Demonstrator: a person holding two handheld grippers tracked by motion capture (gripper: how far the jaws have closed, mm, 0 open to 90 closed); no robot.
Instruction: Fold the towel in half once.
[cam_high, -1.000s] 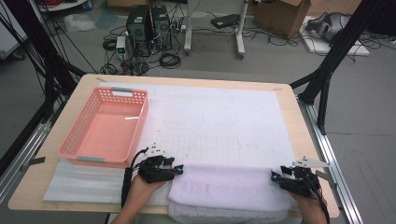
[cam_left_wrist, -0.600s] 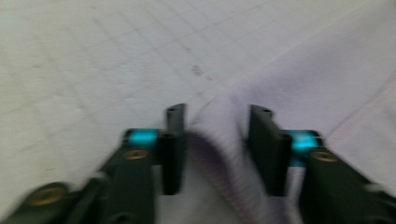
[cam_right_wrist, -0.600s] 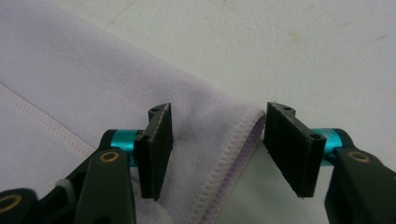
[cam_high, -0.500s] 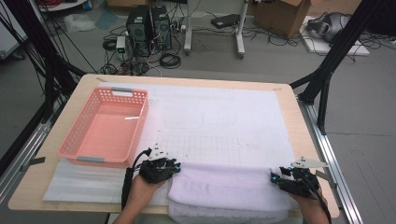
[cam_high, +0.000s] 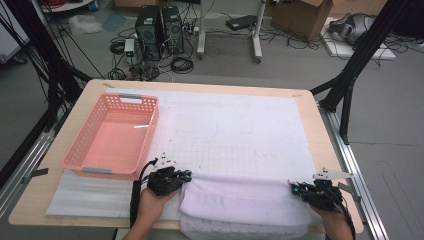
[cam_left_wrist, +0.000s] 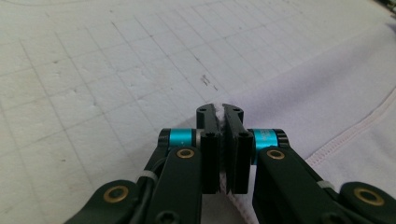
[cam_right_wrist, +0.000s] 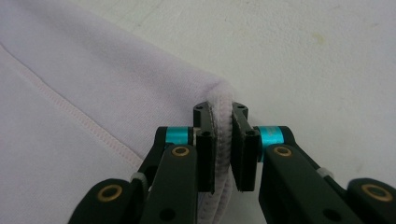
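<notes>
With both jaws just closed, left gripper (cam_left_wrist: 222, 112) and right gripper (cam_right_wrist: 220, 108) clamping the folded garment's (cam_high: 245, 197) corners, I judge lifting evenly comes next.

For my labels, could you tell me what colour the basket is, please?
Salmon pink basket; it shows best in the high view.

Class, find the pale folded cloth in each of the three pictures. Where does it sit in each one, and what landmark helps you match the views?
High view: the cloth lies along the near table edge, between both hands.
Left gripper view: it covers the right side, its corner pinched in the left tool.
Right gripper view: it covers the left side, its folded edge pinched in the right tool.
Shared landmark: the white mat under the cloth.
</notes>
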